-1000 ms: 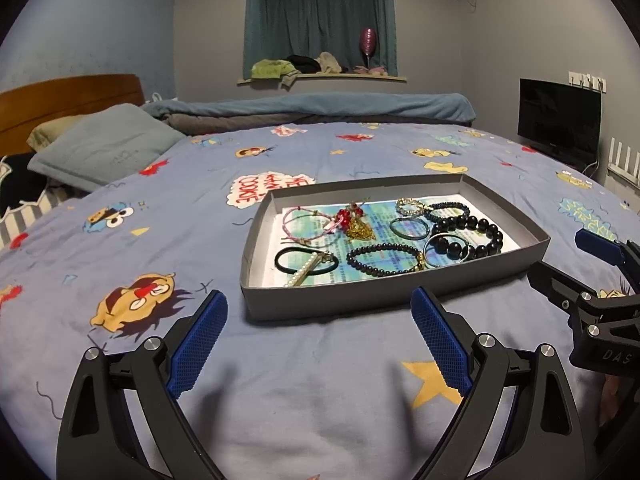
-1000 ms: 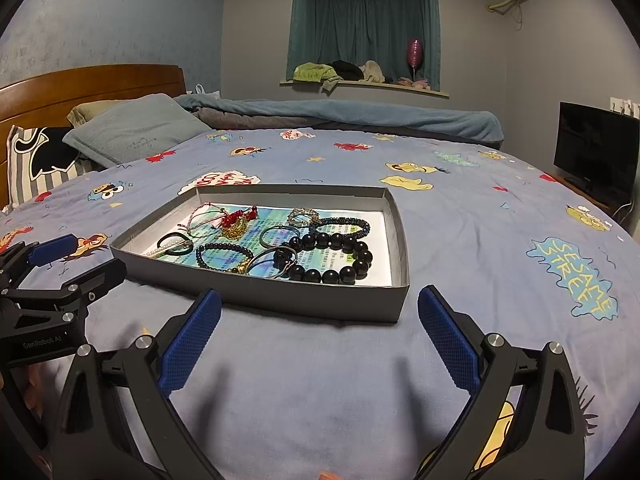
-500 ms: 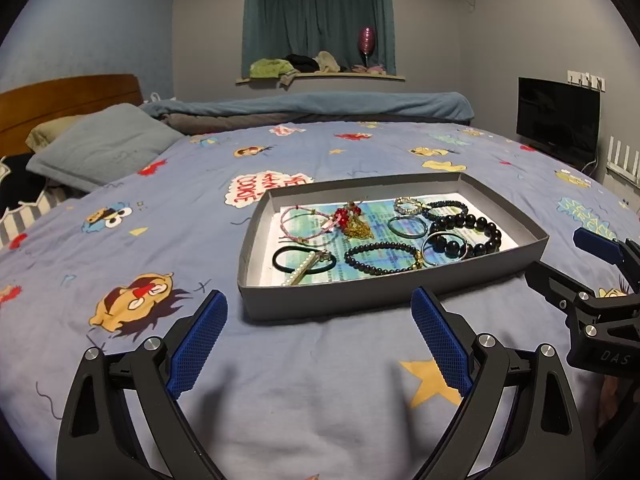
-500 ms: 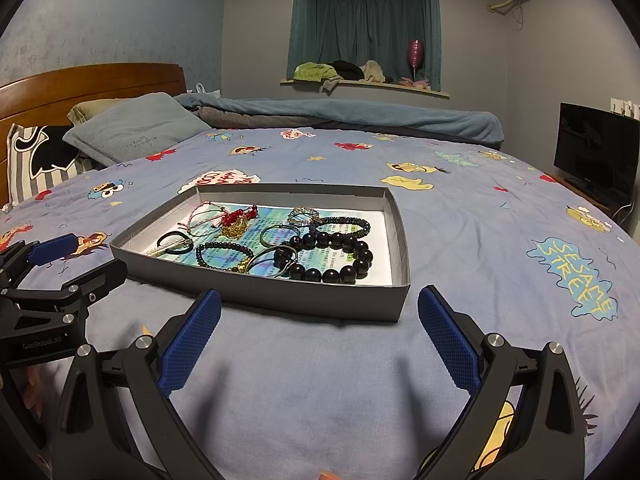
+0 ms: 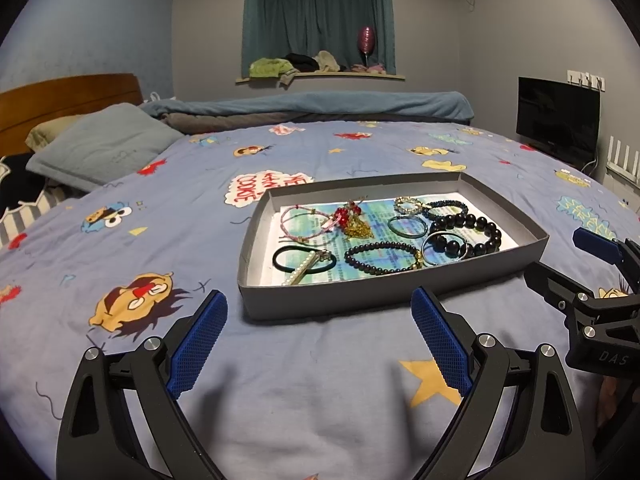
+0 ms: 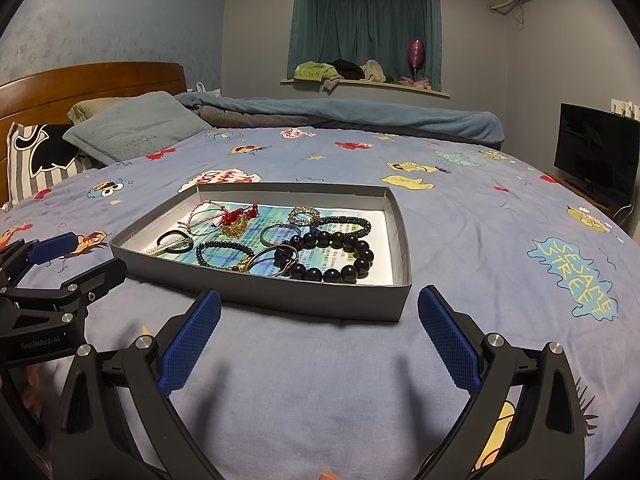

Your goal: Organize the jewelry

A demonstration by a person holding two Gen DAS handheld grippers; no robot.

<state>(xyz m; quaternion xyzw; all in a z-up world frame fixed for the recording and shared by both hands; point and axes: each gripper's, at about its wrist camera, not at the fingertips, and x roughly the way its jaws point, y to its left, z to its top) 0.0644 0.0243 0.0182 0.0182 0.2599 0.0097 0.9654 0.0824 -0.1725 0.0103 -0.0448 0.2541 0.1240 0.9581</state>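
Observation:
A shallow grey tray [image 5: 360, 294] [image 6: 320, 300] lies on the bed, holding several bracelets: a large black bead bracelet [image 5: 476, 226] [image 6: 352, 252], a small dark bead bracelet [image 5: 380, 256] [image 6: 224, 252], a black hair tie with a pearl clip [image 5: 304, 262] [image 6: 174, 240], pink cords with red beads [image 5: 344, 214] [image 6: 232, 218] and metal rings [image 5: 406, 226]. My left gripper [image 5: 318, 340] is open and empty, just short of the tray's near wall. My right gripper [image 6: 320, 336] is open and empty, also short of the tray. Each gripper shows at the edge of the other's view.
The bed has a blue cartoon-print sheet [image 5: 160, 208]. Pillows [image 5: 100, 146] and a wooden headboard [image 6: 92, 80] are at the left. A rolled blanket [image 5: 320, 104] lies along the far edge. A TV [image 5: 558, 122] stands at the right.
Both grippers have shifted very slightly relative to the tray; the jaws stay open and nothing in the tray has moved.

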